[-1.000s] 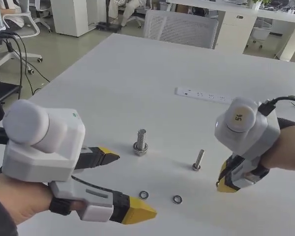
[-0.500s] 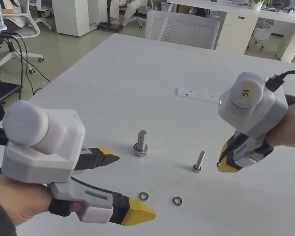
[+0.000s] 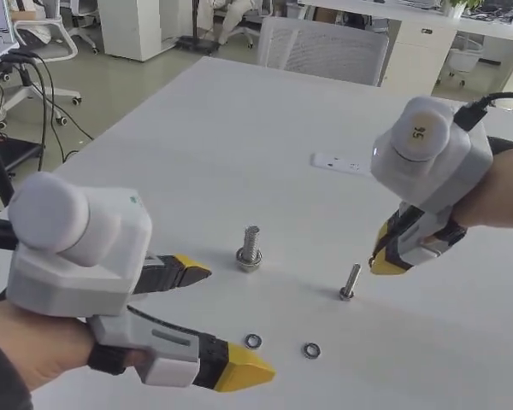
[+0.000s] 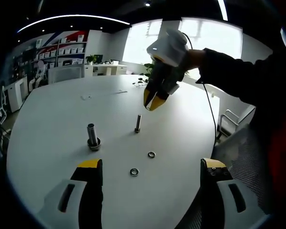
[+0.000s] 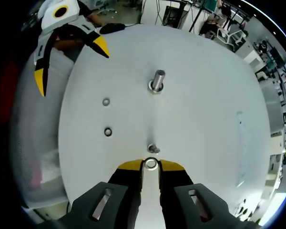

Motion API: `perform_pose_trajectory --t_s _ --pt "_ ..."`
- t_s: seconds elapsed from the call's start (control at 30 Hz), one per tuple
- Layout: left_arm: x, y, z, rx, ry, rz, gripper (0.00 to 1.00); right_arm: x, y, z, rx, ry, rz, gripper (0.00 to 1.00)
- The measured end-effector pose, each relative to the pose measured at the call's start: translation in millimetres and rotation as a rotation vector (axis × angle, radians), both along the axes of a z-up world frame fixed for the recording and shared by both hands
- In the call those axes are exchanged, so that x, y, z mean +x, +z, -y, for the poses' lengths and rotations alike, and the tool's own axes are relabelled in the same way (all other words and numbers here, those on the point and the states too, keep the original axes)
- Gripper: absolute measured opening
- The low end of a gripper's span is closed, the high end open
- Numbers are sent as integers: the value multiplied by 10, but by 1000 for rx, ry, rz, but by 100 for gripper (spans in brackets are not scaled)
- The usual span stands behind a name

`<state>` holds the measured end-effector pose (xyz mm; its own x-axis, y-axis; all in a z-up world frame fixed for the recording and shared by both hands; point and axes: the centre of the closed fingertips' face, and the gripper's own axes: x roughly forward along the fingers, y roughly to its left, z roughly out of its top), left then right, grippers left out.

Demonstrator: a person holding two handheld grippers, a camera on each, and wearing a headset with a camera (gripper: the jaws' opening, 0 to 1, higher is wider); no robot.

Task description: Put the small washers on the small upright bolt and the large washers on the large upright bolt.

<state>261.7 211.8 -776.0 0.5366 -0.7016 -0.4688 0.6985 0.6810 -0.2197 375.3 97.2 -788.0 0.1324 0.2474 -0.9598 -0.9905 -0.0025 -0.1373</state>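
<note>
The large upright bolt (image 3: 250, 246) stands mid-table with a washer ring at its base. To its right is the small upright bolt (image 3: 349, 282). Two loose washers (image 3: 253, 342) (image 3: 311, 350) lie nearer me. My right gripper (image 3: 385, 263) hovers just right of and above the small bolt. It is shut on a washer (image 5: 151, 164), and the small bolt (image 5: 153, 149) sits right in front of its tips. My left gripper (image 3: 218, 323) is open at the lower left, nothing between its jaws. Ahead of it lie the washers (image 4: 151, 154) (image 4: 133, 171).
A white power strip (image 3: 342, 164) lies farther back on the white table (image 3: 197, 154). Office chairs, cables and cabinets stand beyond the table's far and left edges. Bare tabletop surrounds both bolts.
My right gripper has risen and moved away from me, from right of the loose washers to just beside the small bolt's top. The left gripper has stayed put.
</note>
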Motion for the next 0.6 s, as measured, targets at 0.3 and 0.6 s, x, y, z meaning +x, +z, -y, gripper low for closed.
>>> perform_pose_trajectory --t_s 0.3,0.6 --pt "10 3 -25 -2 9 1 84 59 -39 -102 -12 28 -4 14" --pt "38 11 -54 -7 17 -1 84 108 -121 -140 -28 46 -20 14"
